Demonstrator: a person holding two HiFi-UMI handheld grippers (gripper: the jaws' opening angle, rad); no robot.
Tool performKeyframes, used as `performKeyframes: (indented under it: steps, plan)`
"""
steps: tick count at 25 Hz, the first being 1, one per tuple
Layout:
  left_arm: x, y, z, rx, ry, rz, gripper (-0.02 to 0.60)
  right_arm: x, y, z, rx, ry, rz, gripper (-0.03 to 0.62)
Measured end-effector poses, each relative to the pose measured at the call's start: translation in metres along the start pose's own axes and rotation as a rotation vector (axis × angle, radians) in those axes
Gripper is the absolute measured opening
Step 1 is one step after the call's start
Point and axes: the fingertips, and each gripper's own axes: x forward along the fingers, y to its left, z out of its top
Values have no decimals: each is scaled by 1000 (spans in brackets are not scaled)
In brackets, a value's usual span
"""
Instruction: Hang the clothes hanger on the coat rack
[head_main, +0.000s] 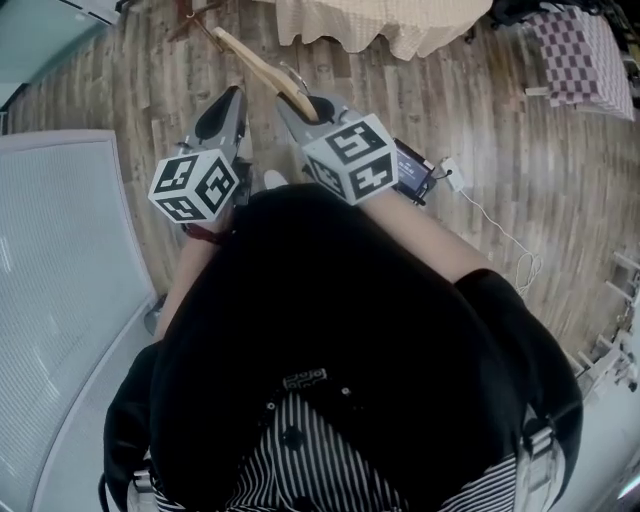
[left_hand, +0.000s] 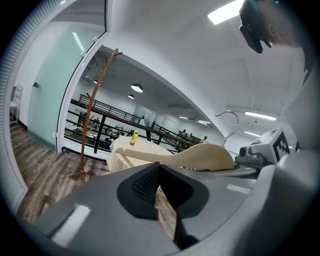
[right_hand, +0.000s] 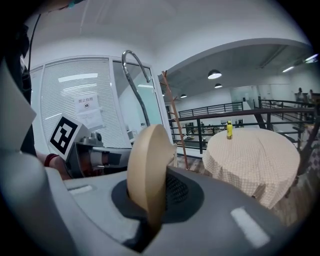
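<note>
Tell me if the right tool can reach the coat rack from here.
Probably not yet: the coat rack stands well off across the floor. Nothing blocks the right tool, shut on the hanger.

No wording can be read with certainty in any view.

Item 1: a white notice (right_hand: 87, 104) is fixed to the glass wall (right_hand: 55, 95), upper left of the right gripper view. It carries one dark heading line, a small dark square symbol beneath it and fainter lines lower down. All of it is too small and blurred to read.

Item 2: the left cube (head_main: 193, 186) and the right cube (head_main: 350, 157), centre of the head view, carry black-and-white square code patterns on their faces. These contain no letters or digits.

Item 3: a small pale print (head_main: 305, 378) sits on the person's dark garment, lower centre of the head view. It is illegible.
</note>
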Motion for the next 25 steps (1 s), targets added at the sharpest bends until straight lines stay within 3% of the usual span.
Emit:
performKeyframes:
  steps: [6, 11, 16, 20, 25]
  plan:
    - [8, 36, 10, 43, 30, -56, -5, 46, 6, 14, 28, 6, -26, 2]
    - [-7, 76, 11, 39, 30, -8, -6, 75, 33, 16, 7, 2, -3, 2]
    - [10, 96, 32, 26, 49, 14, -6, 105, 24, 51, -18, 18, 36, 2]
    - [-4, 111, 24, 7, 11, 27, -6, 124, 42, 39, -62, 26, 67, 2]
    - [2, 149, 19, -15, 13, 111, -6, 160, 33, 45, -73, 42, 130, 2]
